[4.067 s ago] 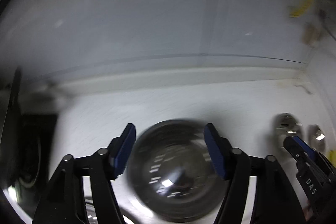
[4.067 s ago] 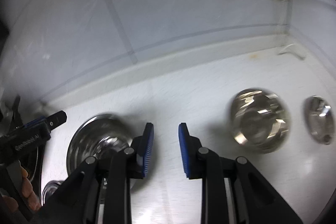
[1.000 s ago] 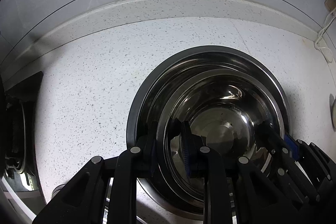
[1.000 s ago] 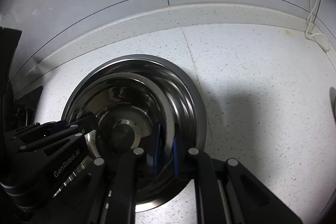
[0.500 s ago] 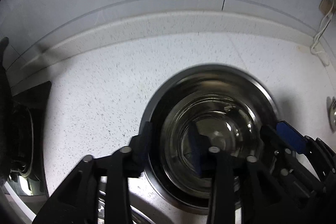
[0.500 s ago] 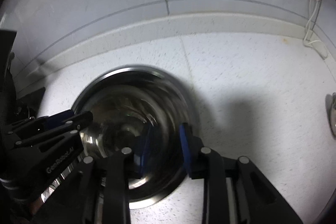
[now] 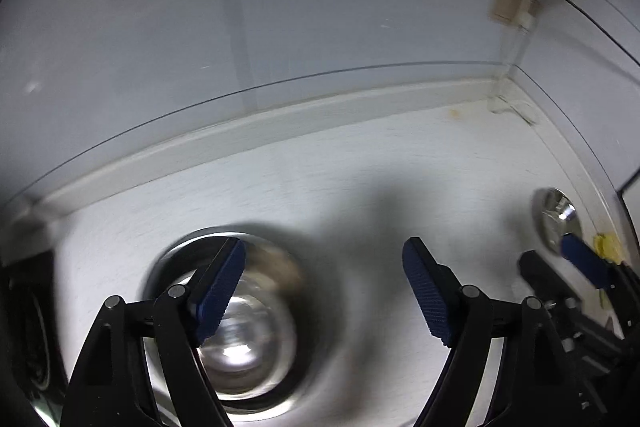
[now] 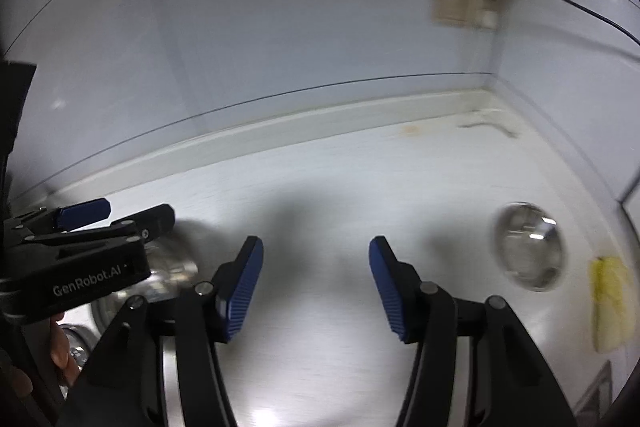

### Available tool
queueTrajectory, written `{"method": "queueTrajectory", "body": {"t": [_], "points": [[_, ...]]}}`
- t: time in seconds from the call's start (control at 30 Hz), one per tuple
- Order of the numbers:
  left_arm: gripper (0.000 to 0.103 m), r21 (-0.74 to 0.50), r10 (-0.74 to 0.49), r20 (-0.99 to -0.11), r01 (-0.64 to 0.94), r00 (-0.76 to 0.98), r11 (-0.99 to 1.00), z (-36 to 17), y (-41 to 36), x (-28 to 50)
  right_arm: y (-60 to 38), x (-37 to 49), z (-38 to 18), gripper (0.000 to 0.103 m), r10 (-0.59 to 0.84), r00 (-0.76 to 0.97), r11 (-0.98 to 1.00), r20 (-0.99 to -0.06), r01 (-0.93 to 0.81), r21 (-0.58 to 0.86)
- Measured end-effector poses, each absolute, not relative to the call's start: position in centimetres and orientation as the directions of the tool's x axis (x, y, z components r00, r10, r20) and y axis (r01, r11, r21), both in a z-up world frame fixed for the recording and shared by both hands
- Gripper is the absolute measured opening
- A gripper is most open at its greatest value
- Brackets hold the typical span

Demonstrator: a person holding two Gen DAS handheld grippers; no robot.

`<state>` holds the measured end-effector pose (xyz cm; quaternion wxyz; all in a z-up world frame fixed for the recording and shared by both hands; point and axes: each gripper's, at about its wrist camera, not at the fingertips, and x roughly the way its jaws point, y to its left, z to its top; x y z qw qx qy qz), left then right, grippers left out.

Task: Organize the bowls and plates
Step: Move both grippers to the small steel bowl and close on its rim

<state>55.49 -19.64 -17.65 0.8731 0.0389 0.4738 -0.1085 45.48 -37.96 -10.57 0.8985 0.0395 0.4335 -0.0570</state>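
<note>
Nested steel bowls sit on the white speckled counter, a smaller bowl inside a larger one, blurred by motion. My left gripper is open and empty above them, its left finger over the bowls. My right gripper is open and empty over bare counter, to the right of the stack. A small steel bowl stands apart at the far right and also shows in the left wrist view.
A yellow sponge lies near the small bowl at the counter's right end. The grey tiled wall carries sockets and a cable. A dark stove edge is at the far left.
Both grippers let go of the inner bowl's rim, opened wide and pulled up and back. The bowl stays nested in the large one. The views have swung right.
</note>
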Motion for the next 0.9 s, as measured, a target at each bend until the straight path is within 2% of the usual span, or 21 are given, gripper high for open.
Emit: {"method": "queueTrajectory", "body": {"t": [0.2,0.4,0.63,0.9], "points": [[0.076,-0.032,-0.206,-0.843,0.336,0.496,0.941,-17.7,-29.0,56.0,-48.0,42.9,-10.8,0.054,-0.209,0.584,0.952,-0.784,0.305,-0.026],[0.076,-0.01,-0.23,-0.854,0.428,0.466,0.904,-18.8,-37.8,56.8,-56.0,41.7,-12.8,0.054,-0.29,0.536,0.903,-0.793,0.428,-0.041],[0.076,0.029,-0.229,-0.861,0.494,0.453,0.869,-21.0,-45.2,57.5,-61.8,42.5,-15.4,0.054,-0.31,0.498,0.86,-0.81,0.509,-0.017],[0.076,0.043,-0.192,-0.892,0.501,0.408,0.864,-24.9,-48.8,59.4,-65.0,44.3,-18.6,0.054,-0.271,0.478,0.845,-0.835,0.534,0.031]]}}
